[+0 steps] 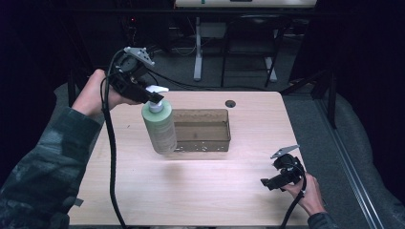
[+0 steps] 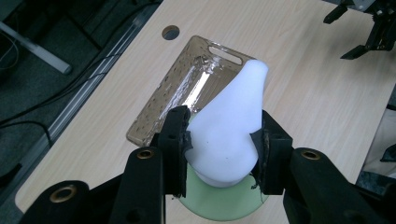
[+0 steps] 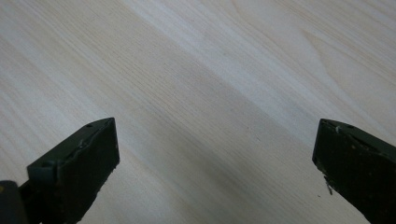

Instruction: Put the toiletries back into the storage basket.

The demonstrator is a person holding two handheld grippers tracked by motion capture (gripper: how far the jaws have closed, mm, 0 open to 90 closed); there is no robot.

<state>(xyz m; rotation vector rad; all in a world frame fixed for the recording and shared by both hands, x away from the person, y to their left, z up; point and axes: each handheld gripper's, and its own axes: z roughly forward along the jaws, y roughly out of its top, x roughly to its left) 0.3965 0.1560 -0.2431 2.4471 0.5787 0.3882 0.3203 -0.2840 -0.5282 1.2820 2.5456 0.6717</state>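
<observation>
Left gripper (image 1: 149,98) raised, fingers clamped; right gripper (image 1: 268,182) low, fingers spread.

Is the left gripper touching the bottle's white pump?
Touching. In the left gripper view, the left gripper has both jaws pressed against the white pump.

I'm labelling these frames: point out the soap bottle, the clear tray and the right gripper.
soap bottle (image 1: 160,128), high view, green body.
clear tray (image 1: 225,129), high view, right wall.
right gripper (image 1: 265,183), high view, between its fingertips.

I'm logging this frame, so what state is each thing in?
Left claw: shut on the pump head.
Pump bottle: held by its white pump head, tilted, lifted beside the tray.
Clear tray: empty, flat on the table.
Right claw: open, holding nothing, over bare table.
</observation>
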